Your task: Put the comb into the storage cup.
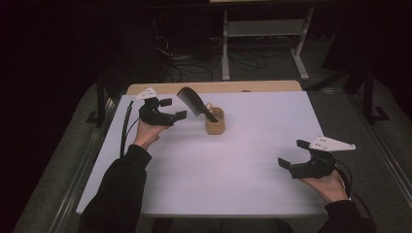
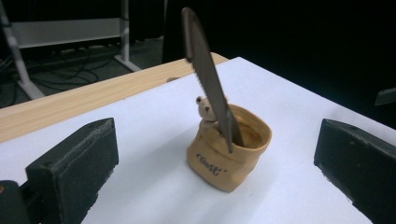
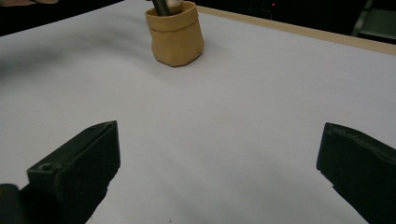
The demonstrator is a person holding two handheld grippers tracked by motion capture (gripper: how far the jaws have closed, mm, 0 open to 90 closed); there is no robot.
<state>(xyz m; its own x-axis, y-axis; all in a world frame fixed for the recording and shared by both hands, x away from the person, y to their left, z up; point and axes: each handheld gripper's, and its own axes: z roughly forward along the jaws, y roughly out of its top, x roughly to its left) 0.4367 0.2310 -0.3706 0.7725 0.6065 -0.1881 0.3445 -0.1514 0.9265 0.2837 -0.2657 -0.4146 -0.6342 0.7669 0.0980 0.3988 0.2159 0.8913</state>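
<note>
Well short of the tan pot (image 1: 214,122), toward the person, the right gripper (image 1: 297,154) rests on the white table (image 1: 233,184) with jaws spread and empty. Just left of the pot, the left gripper (image 1: 171,109) hangs released, holding nothing. A dark comb (image 2: 208,79) leans in the pot, so this looks like a placing done or a pick starting; a grasp next would need the left jaws around the comb's raised end.

Matt, smooth tan cup (image 2: 229,154), seemingly glazed ceramic moulded like a crumpled sack, held a dull grey toothed comb (image 2: 208,79) of plastic-like look. The table (image 2: 70,100) showed pale wood grain under a matt white sheet (image 3: 224,116).
</note>
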